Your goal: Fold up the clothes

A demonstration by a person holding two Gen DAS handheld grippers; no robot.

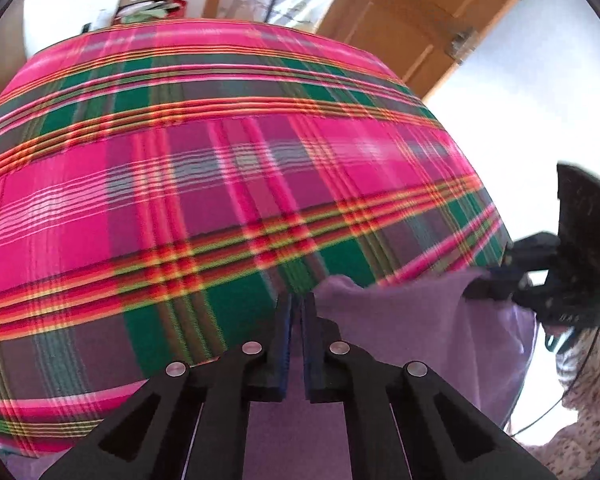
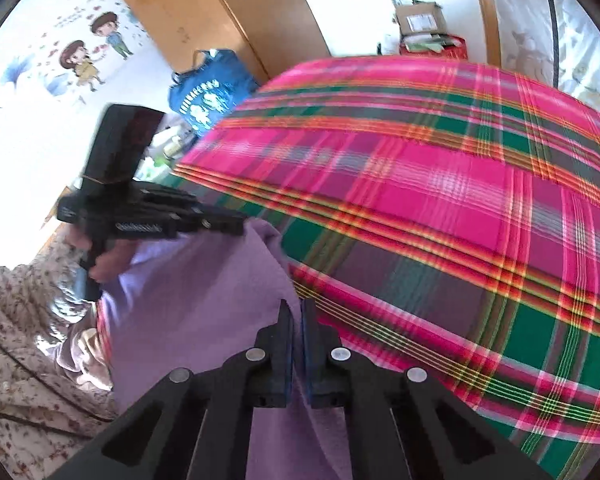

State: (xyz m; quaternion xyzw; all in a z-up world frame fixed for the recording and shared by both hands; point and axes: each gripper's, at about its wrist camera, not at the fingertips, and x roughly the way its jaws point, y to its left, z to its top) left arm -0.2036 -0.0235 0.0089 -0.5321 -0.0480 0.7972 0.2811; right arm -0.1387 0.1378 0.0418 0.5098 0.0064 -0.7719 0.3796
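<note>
Both the left tongs and right tongs pinch the lilac garment's edge at the plaid-covered table's near edge; beyond it lies bare plaid.

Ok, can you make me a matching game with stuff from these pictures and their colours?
Things:
1. garment pinched by the left gripper and right gripper
2. checked cloth
3. bag beside the table
4. door

Colours:
A. blue
B. light purple
C. brown wood
D. pink and green

Pairs: 1-B, 2-D, 3-A, 4-C
</note>
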